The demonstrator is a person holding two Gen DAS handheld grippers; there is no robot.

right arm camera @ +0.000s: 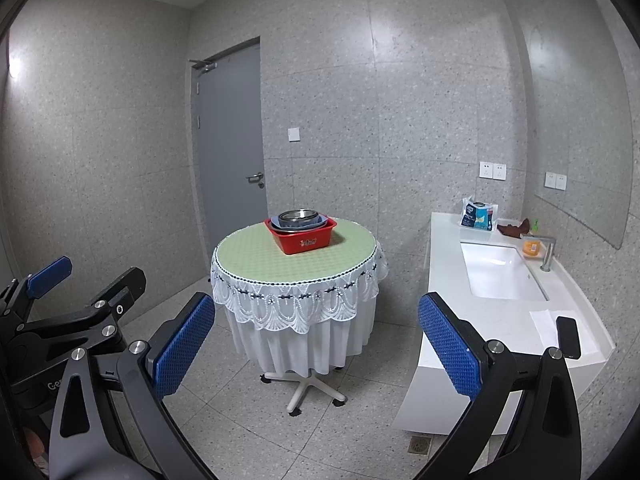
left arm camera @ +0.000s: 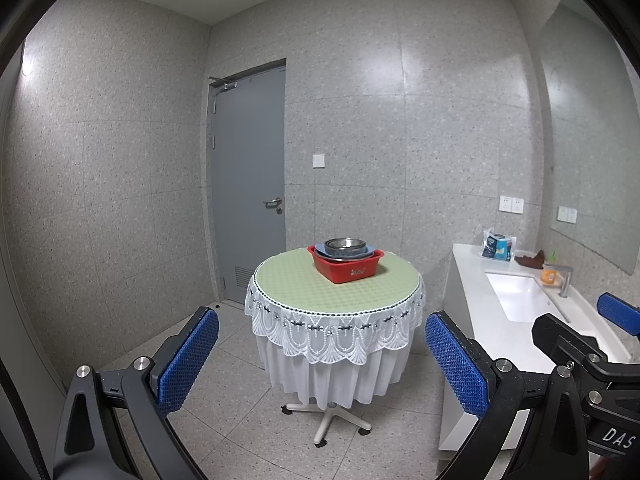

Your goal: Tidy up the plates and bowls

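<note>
Both held well short of the round worktop point(left arm camera: 332, 284): left claw point(left arm camera: 322, 364) wide, empty; right claw point(right arm camera: 316, 346) wide, empty. On the worktop's far side, red basin point(left arm camera: 346, 268) holding blue plate point(left arm camera: 366, 254) and steel bowls point(left arm camera: 345, 246).

The left gripper point(left arm camera: 322, 360) has black angular arms with silver round screws; its fingers point(left arm camera: 188, 360) wear blue dimpled pads; the right gripper point(right arm camera: 316, 344) matches; white lettering marks both black bodies.
</note>
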